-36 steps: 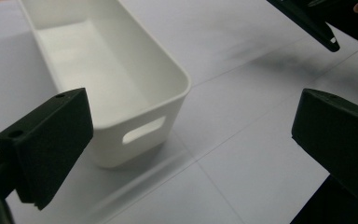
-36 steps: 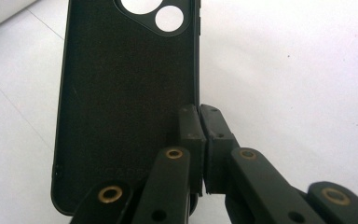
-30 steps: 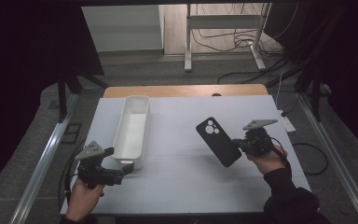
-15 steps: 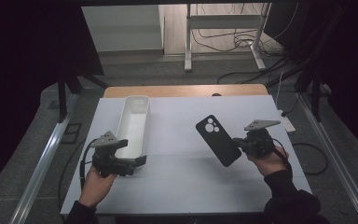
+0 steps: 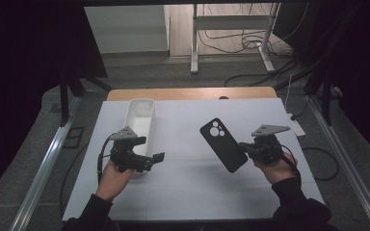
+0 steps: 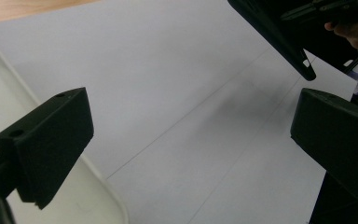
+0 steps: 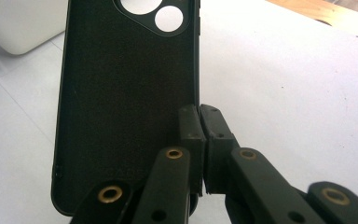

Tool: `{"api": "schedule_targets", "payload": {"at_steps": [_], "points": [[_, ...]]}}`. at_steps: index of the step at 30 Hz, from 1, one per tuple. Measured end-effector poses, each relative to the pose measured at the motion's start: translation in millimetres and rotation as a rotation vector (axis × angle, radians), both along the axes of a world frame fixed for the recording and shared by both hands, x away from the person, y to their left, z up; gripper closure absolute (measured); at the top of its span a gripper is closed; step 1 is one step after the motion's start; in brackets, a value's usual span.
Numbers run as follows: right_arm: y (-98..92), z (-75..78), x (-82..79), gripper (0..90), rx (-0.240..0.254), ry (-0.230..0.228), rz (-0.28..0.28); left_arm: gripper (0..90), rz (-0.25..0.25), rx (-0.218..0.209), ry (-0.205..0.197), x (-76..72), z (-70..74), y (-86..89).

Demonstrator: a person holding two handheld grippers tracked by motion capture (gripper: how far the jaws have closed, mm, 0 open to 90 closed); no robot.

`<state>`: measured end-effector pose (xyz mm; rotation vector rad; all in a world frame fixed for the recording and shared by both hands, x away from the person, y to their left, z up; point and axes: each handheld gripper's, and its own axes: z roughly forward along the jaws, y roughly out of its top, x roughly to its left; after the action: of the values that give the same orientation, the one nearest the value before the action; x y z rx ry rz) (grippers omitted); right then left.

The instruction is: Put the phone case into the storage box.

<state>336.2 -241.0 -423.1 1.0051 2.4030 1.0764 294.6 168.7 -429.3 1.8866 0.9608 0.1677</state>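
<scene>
The right gripper (image 5: 244,148) is clamped on one long edge of the black phone case (image 5: 223,144), holding it tilted above the counter (image 5: 183,192) toward its right edge. The left gripper (image 5: 156,159), jaws apart and holding nothing, hovers at the near end of the white tray (image 5: 139,115) near the counter's left edge.

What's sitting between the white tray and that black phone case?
Nothing: in the high view, only bare white table separates the white tray from the black phone case.

High view: above the counter's (image 5: 188,192) near edge, facing forward and down. Tool views: close, low over the counter; all share the phone case (image 5: 223,144).
</scene>
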Motion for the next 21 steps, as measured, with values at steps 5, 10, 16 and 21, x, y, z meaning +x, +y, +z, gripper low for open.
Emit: {"api": "schedule_targets", "payload": {"at_steps": [5, 10, 16, 21], "points": [[4.4, 0.6, -2.4, 88.6, -0.001, -0.009, 0.012, 0.0, -0.017, -0.011, 0.008, 6.6, -1.0, -6.0], [9.6, 1.2, -4.7, 88.6, 0.005, -0.021, 0.024, 0.0, -0.033, -0.029, 0.018, 13.0, -2.1, -12.8], [16.9, 2.3, -7.9, 88.7, 0.014, -0.031, 0.037, 0.0, -0.049, -0.048, 0.027, 16.1, -3.9, -19.4], [22.7, 2.5, -10.2, 88.6, 0.021, -0.041, 0.051, 0.0, -0.059, -0.054, 0.037, 16.0, -6.9, -22.9]]}}
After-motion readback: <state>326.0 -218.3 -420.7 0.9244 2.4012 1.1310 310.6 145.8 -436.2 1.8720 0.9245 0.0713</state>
